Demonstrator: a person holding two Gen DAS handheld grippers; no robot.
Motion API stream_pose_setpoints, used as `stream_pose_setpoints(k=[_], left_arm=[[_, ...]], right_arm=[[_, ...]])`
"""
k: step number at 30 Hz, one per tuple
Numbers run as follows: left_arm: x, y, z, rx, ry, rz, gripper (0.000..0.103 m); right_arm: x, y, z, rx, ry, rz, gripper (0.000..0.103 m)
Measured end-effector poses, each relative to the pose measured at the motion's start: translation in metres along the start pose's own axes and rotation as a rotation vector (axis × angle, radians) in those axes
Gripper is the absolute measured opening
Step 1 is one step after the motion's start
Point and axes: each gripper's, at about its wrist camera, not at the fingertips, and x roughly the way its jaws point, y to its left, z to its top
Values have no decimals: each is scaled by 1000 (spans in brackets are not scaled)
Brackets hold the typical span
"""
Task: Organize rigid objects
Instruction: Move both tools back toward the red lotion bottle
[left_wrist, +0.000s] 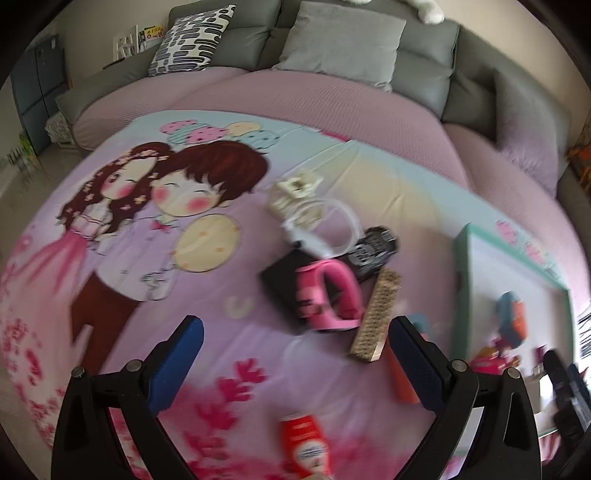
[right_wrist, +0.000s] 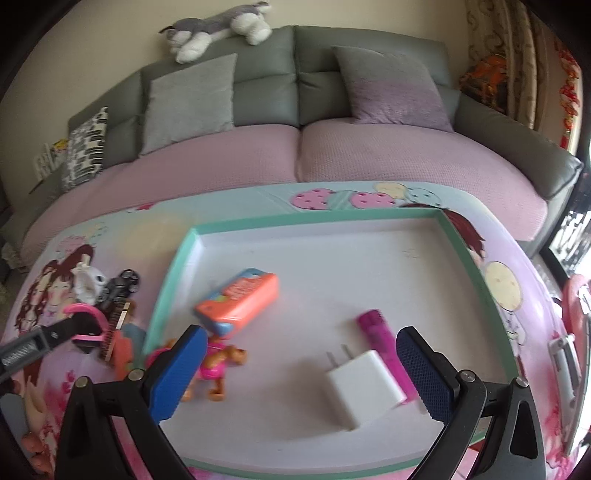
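Observation:
My left gripper is open and empty above a pile on the cartoon cloth: a pink watch on a black box, a wooden brush, a black can, a white cable and a red tube. My right gripper is open and empty over a green-rimmed tray. In the tray lie an orange case, a white charger, a magenta tube and a toy dog. The tray also shows in the left wrist view.
A grey sofa with a lilac seat cover and cushions runs behind the table. A plush dog lies on its back. An orange block lies by my left gripper's right finger.

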Motion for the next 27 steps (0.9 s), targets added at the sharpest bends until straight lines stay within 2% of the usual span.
stream_pose_setpoints(k=[5,12,16,21,25,27], left_arm=[[0,23,2,-35,22,-7,100],[1,39,1,-30,50,11,100],[0,45,-4,-42,71,-4,100],[4,43,-15,0,107,1,100],[11,40,-29,42,156,9,100],[16,36,-39,66,198,-37,100]], right_arm=[[4,28,-1,-18,34,115,103],[5,81,-13,-141,49,200,102],[3,106,-21,-201,42,254,93],[3,110,-23,-235,44,208,91],[6,88,-17,-155,44,174,91],[8,79,-15,-117,50,163,91]])
